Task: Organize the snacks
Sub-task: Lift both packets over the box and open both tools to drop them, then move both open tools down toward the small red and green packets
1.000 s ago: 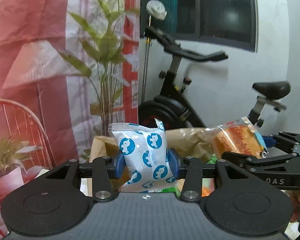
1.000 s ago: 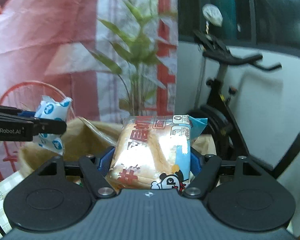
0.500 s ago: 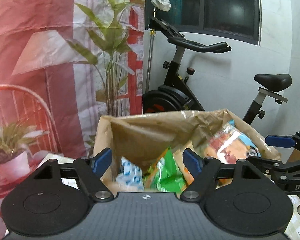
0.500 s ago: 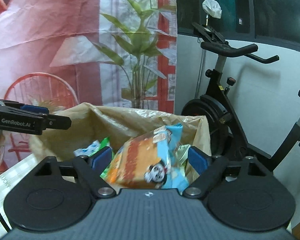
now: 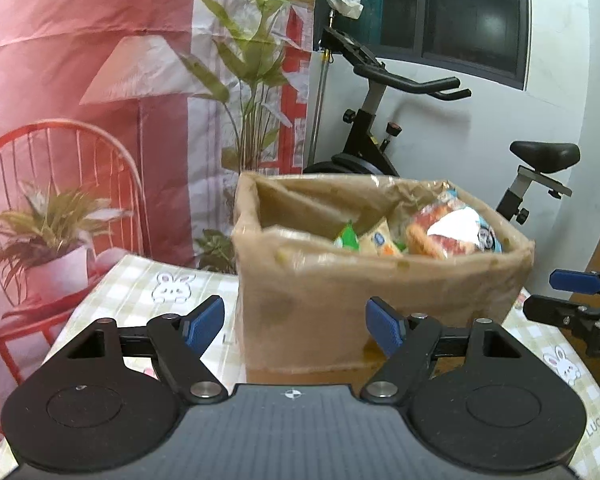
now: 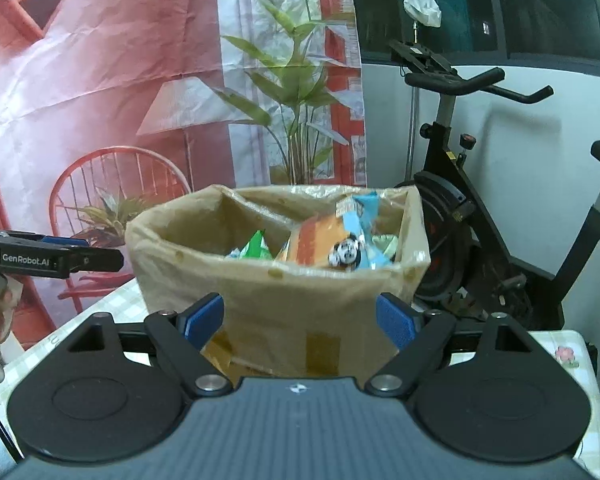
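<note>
I hold my left gripper (image 5: 296, 320) level at lower centre, its blue pads (image 5: 204, 322) spread wide with nothing between them, aimed at the brown box (image 5: 340, 300) on the checked tablecloth (image 5: 140, 292). My right gripper (image 6: 300, 318) is held the same way, fingers apart and empty. The bread packet (image 6: 332, 246) lies inside the box at centre frame, beside a green packet (image 6: 256, 248).
</note>
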`<state>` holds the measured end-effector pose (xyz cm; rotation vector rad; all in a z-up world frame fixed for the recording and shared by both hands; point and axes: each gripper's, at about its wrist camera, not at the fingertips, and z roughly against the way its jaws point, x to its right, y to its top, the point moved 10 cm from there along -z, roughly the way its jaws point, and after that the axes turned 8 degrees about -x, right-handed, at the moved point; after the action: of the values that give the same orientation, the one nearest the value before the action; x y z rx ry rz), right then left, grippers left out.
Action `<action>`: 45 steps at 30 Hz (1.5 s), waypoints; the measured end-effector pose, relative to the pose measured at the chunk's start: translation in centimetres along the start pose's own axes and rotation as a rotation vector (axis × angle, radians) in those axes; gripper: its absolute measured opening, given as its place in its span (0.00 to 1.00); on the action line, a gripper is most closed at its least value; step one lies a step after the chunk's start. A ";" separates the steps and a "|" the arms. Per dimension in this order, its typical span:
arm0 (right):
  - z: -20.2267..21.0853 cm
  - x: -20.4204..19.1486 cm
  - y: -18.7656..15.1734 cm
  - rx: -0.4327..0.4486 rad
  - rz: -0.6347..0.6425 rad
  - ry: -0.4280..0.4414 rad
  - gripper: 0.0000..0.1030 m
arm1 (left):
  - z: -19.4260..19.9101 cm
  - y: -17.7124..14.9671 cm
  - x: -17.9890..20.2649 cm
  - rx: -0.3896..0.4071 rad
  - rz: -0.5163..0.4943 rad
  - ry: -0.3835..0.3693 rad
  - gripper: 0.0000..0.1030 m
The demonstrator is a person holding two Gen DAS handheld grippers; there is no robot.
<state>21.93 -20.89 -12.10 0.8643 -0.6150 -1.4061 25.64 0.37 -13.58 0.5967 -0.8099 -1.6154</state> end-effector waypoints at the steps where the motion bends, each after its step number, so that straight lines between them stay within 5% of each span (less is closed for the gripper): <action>1: 0.1 0.0 -0.3 -0.002 -0.003 0.001 0.83 | 0.0 -0.5 0.0 -0.003 0.001 -0.002 0.77; 14: -1.0 0.2 -6.9 -0.098 -0.033 0.003 0.83 | -2.4 -6.6 -0.2 -0.100 0.017 -0.024 0.77; 31: -3.7 1.8 -13.0 -0.201 -0.061 -0.007 0.82 | -5.1 -10.1 -1.7 -0.161 0.047 -0.010 0.76; 45: -5.1 1.1 -18.3 -0.295 0.055 0.022 0.80 | -6.8 -13.6 -1.5 -0.235 0.048 -0.016 0.74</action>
<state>15.57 -20.38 -30.02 0.6217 -0.3984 -1.3931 22.61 1.72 -28.48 0.3945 -0.6297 -1.6440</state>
